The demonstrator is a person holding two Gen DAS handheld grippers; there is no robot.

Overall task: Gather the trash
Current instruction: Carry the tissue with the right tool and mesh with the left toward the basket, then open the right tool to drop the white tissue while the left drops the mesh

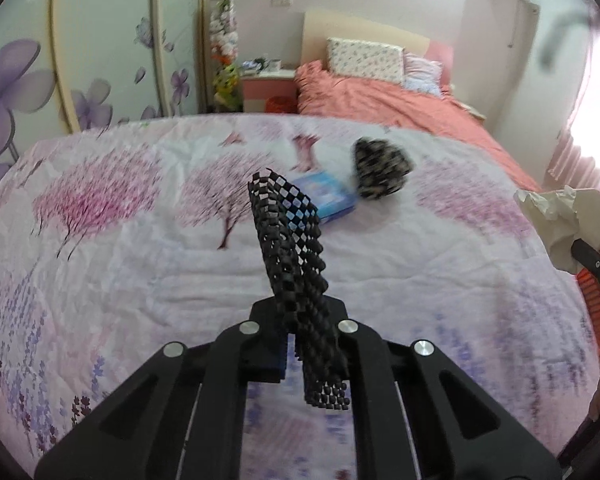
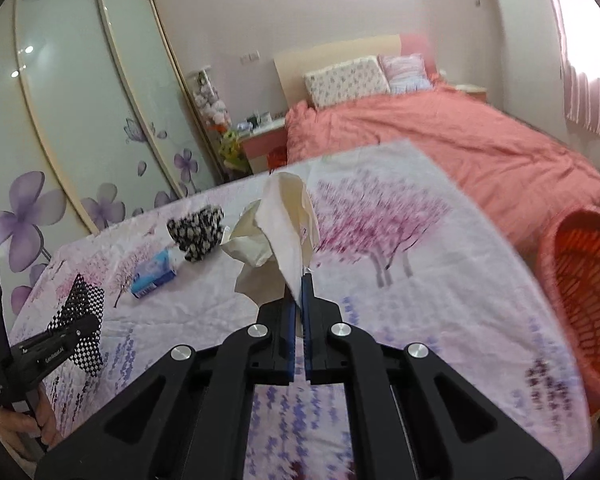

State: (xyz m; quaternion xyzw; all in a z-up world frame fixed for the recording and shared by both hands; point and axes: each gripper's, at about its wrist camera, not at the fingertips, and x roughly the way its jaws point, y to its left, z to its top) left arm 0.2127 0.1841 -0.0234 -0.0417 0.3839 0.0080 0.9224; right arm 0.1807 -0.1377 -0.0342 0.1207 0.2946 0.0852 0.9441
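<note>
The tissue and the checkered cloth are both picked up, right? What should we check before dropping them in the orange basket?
1. Right gripper shut on the crumpled tissue: ok.
2. Left gripper shut on the checkered cloth: ok.
3. Both pieces lifted off the bedspread: ok.
4. Orange basket open side in view: ok.
5. Basket empty: cannot tell.
6. Bedspread cleared: not ok; blue packet and spotted item remain.
</note>
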